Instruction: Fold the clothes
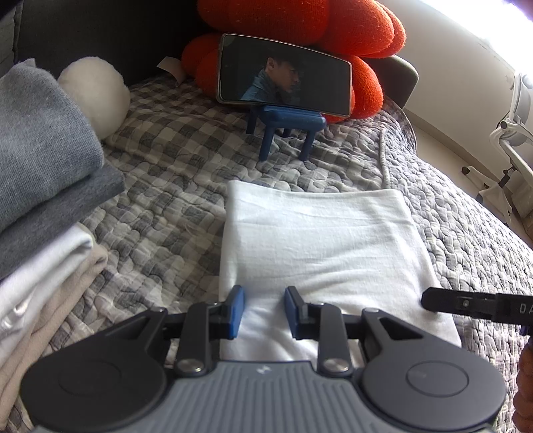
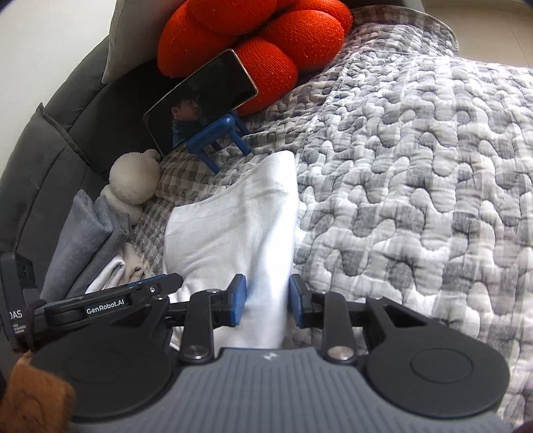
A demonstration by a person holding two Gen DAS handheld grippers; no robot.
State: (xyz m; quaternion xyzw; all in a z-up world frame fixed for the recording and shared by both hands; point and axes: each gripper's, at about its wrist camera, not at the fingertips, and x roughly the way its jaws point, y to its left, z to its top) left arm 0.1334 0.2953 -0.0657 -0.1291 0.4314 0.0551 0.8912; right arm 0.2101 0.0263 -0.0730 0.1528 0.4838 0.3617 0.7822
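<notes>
A folded white garment (image 1: 316, 233) lies on the grey checked quilt (image 1: 160, 206). My left gripper (image 1: 265, 311) stands at its near edge, blue pads pressed on a thick fold of the white cloth between them. In the right wrist view the same white garment (image 2: 226, 226) runs away from my right gripper (image 2: 268, 304). That gripper is shut on the garment's near right edge, which rises in a ridge. The right gripper's black finger (image 1: 466, 304) shows at the right of the left wrist view. The left gripper's body (image 2: 133, 296) shows at the left of the right wrist view.
A stack of folded grey, white and beige clothes (image 1: 40, 150) sits left of the garment. Behind are a white plush toy (image 1: 96, 93), a phone (image 1: 283, 75) on a blue stand (image 1: 286, 123) and an orange cushion (image 1: 299, 20). The bed's edge and a white chair (image 1: 513, 133) are at the right.
</notes>
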